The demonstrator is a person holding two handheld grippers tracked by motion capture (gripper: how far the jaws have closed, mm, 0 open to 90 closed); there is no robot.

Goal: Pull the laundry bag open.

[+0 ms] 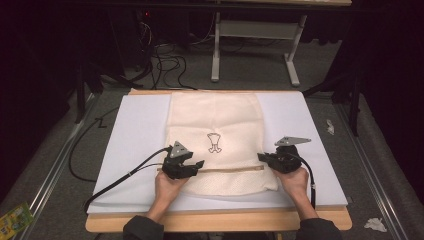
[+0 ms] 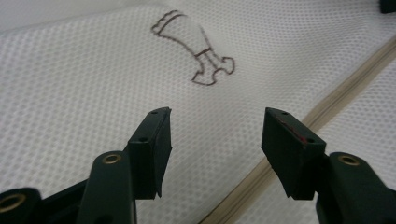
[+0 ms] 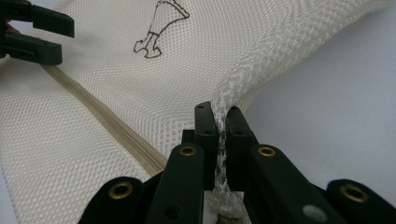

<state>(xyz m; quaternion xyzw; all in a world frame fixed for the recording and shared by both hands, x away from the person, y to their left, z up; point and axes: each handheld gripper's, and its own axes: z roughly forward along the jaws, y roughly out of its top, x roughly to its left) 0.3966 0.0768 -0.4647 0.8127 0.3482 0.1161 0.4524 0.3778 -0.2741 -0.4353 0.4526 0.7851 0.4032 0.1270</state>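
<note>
Showing a cream mesh laundry bag (image 1: 215,125) laid flat at the centre of a pale foam mat (image 1: 135,135) on the wooden table (image 1: 220,220), its tan zipper (image 1: 227,169) running left to right across the lower part of the bag, below a small brown outline drawing (image 1: 214,142).

Step in hand, as judged: anchoring the bag before working the zipper. The right gripper (image 1: 266,160), at the lower right of the high view, has its jaws pressed together on the bag's edge seam near the zipper's right end. The left gripper (image 1: 199,165), at lower centre-left, rests with jaws spread over the zipper's left end, pinching nothing.

Next move, as judged: the left jaws must find and close on the zipper pull, which cannot be made out in these pictures, while the right grip keeps the mesh taut so the slider can run without the fabric bunching.

Differences between views:
- High view: the whole layout, both hands, and the bag's place on the mat.
- Left gripper view: the left gripper (image 2: 215,133) with open space between its pads, mesh beneath, and the zipper (image 2: 299,140) passing diagonally at lower right.
- Right gripper view: the right gripper (image 3: 221,122) with a raised fold of mesh squeezed between the pads, and the left gripper (image 3: 44,32) at upper left.
</note>
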